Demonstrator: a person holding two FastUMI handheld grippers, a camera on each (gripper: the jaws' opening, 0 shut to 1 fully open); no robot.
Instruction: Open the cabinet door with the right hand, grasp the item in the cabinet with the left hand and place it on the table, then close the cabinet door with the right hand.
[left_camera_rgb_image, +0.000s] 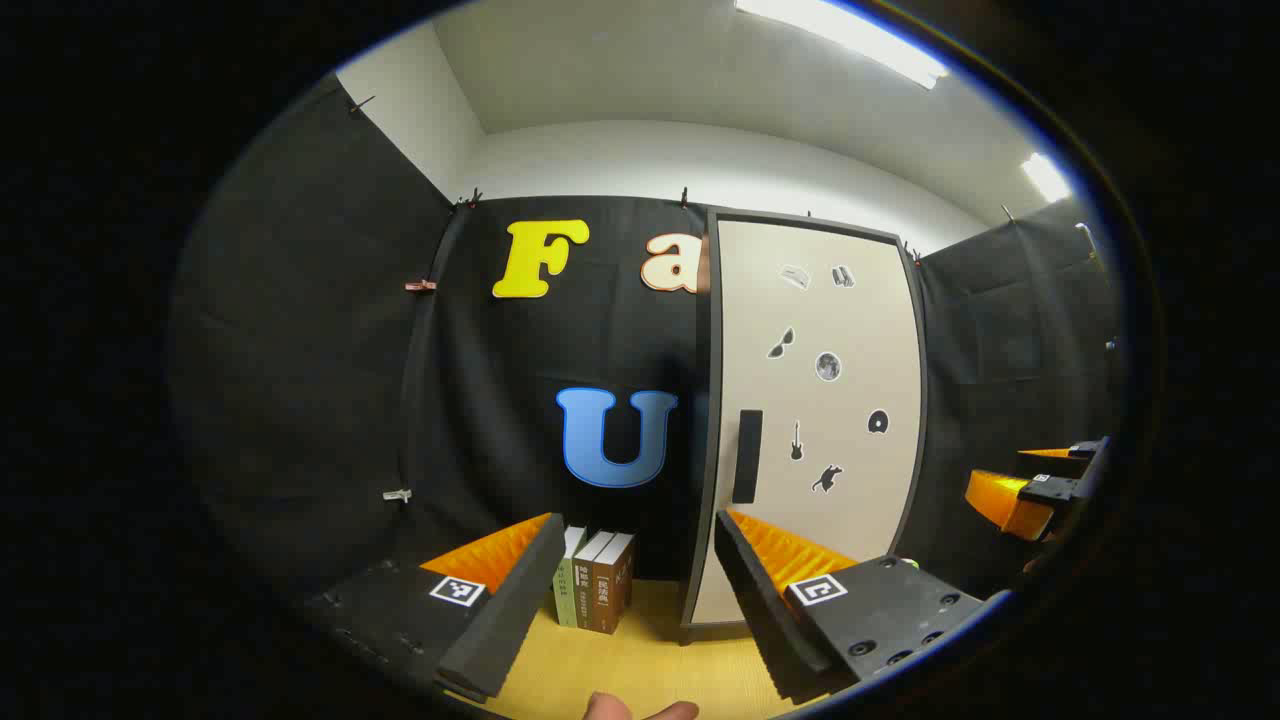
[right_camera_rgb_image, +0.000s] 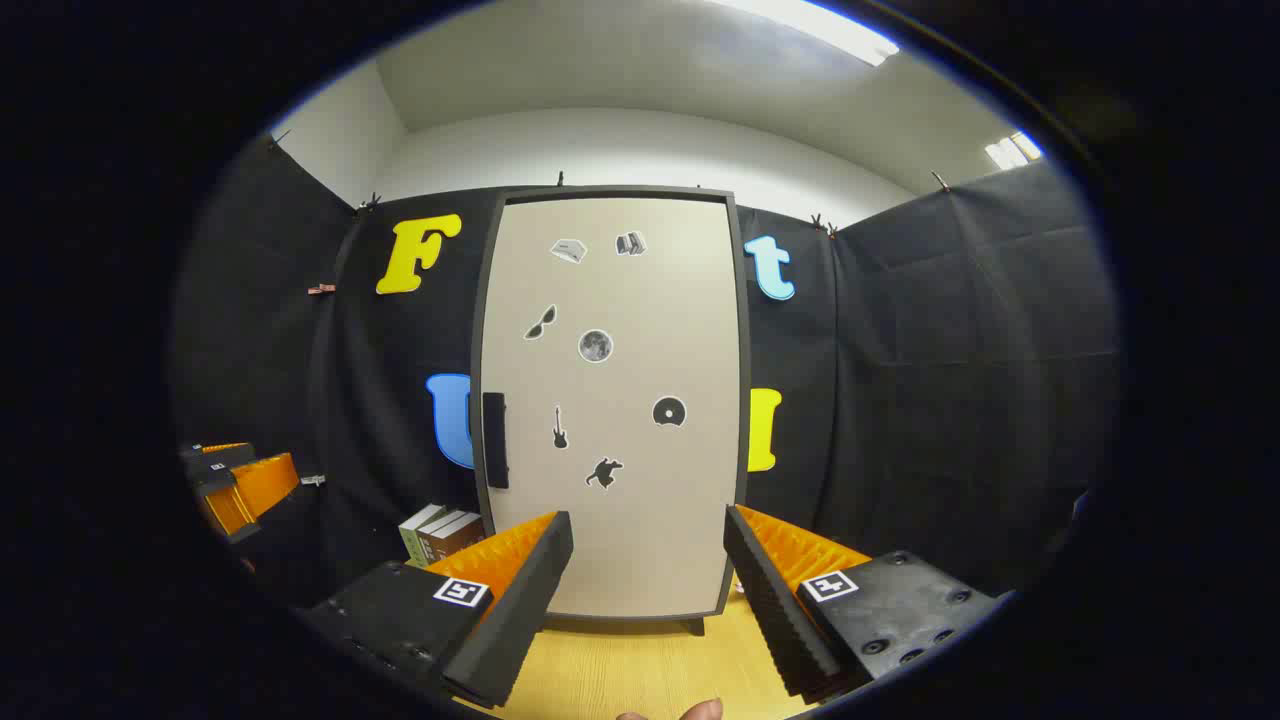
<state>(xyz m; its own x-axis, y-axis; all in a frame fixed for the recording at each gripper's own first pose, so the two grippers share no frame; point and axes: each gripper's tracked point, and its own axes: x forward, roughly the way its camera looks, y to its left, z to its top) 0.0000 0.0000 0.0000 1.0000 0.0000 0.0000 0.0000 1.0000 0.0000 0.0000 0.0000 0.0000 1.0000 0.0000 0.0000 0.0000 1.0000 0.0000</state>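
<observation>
While the cabinet door (right_camera_rgb_image: 610, 400) stands closed at the far side of the table (right_camera_rgb_image: 620, 680), both the right gripper (right_camera_rgb_image: 648, 580) and left gripper (left_camera_rgb_image: 640, 590) hold wide, empty. Its rigid dark handle (right_camera_rgb_image: 495, 440) on the left edge looks the best grip.

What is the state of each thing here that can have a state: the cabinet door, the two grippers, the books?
cabinet door: closed, flat in its frame.
door handle: untouched, no gripper on it.
right gripper: open, holding nothing, facing the door, apart from it.
left gripper: open, holding nothing, off the table.
books: upright, side by side on the table, left of the cabinet.
</observation>
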